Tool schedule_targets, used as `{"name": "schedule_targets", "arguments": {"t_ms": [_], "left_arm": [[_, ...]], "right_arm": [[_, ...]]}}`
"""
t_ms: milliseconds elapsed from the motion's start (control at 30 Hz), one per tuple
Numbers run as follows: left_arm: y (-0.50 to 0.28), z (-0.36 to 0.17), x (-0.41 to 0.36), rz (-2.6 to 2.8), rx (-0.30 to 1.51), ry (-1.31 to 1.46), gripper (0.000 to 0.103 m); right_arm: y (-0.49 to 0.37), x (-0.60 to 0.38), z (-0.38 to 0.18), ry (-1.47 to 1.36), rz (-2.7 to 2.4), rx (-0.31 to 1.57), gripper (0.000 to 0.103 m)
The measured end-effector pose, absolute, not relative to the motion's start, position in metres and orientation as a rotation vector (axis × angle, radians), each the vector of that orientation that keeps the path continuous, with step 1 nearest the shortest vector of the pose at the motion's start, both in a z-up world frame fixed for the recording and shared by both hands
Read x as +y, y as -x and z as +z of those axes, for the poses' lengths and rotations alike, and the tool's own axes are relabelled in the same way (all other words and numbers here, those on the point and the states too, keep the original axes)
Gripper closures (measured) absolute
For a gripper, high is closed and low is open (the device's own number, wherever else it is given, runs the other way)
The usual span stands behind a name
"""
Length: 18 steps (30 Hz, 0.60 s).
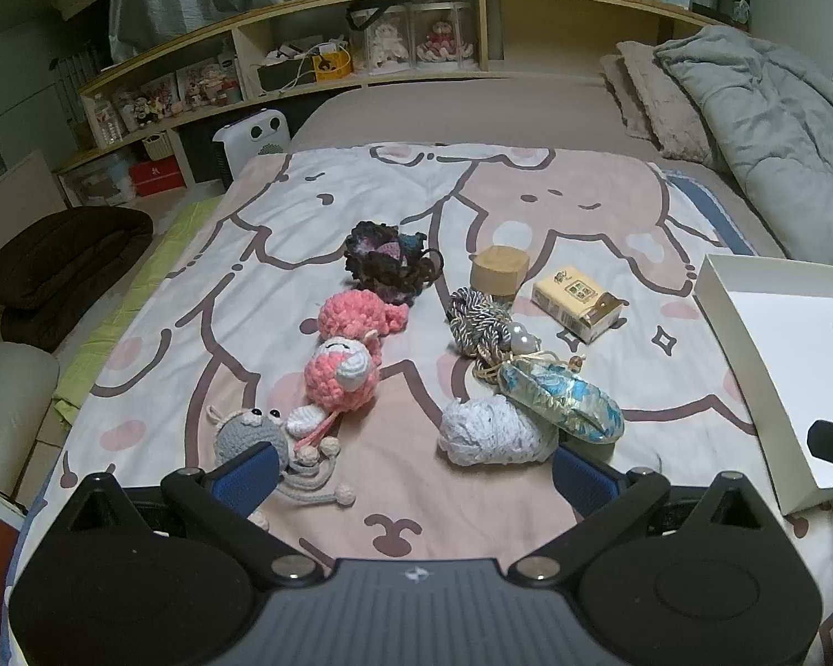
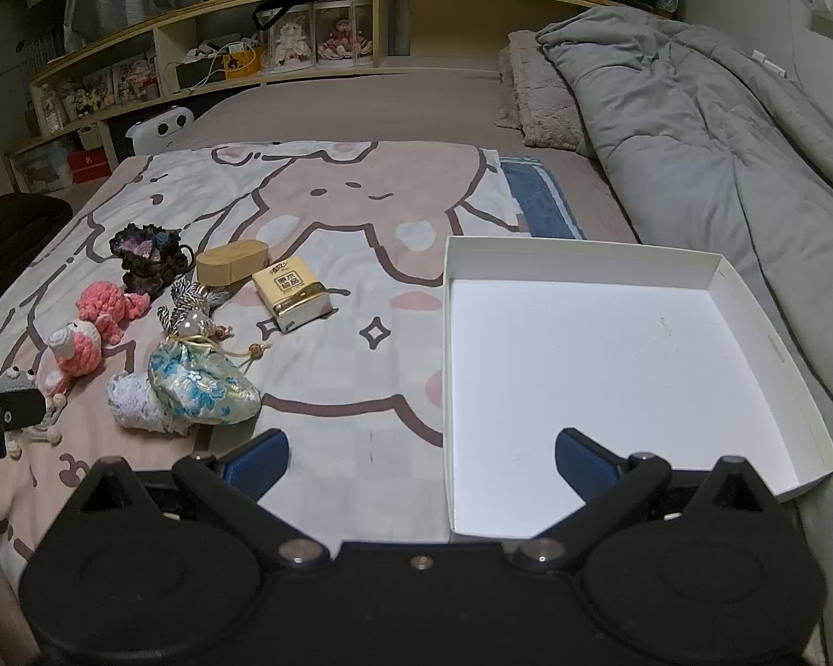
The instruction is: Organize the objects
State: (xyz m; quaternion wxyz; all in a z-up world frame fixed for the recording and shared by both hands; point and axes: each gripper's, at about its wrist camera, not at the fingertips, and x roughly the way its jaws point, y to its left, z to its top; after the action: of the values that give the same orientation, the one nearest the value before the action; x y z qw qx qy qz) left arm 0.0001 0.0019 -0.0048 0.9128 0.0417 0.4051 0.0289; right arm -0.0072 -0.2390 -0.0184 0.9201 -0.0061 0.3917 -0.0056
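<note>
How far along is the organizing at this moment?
Nothing looks done: the white box is empty. Nothing is in hand: the left gripper and right gripper are both open. Left: everything on the blanket, including the pouch, tissue pack and crochet toys.

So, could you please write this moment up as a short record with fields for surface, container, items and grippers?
surface: cartoon-print blanket on a bed
container: white box, nothing inside, right of the items
items: grey crochet toy, pink crochet toy, white yarn ball, blue brocade pouch, tissue pack, wooden box
left gripper: open, holding nothing
right gripper: open, holding nothing
</note>
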Motion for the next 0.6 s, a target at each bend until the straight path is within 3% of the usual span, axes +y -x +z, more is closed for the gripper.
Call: {"name": "schedule_targets", "arguments": {"t_ms": [600], "left_arm": [[-0.0001,-0.0048,0.0008,0.051,0.838,-0.086,0.000]], "right_arm": [[0.0071,-0.2390,-0.0181,0.014,-0.011,0.806,0.000]]}}
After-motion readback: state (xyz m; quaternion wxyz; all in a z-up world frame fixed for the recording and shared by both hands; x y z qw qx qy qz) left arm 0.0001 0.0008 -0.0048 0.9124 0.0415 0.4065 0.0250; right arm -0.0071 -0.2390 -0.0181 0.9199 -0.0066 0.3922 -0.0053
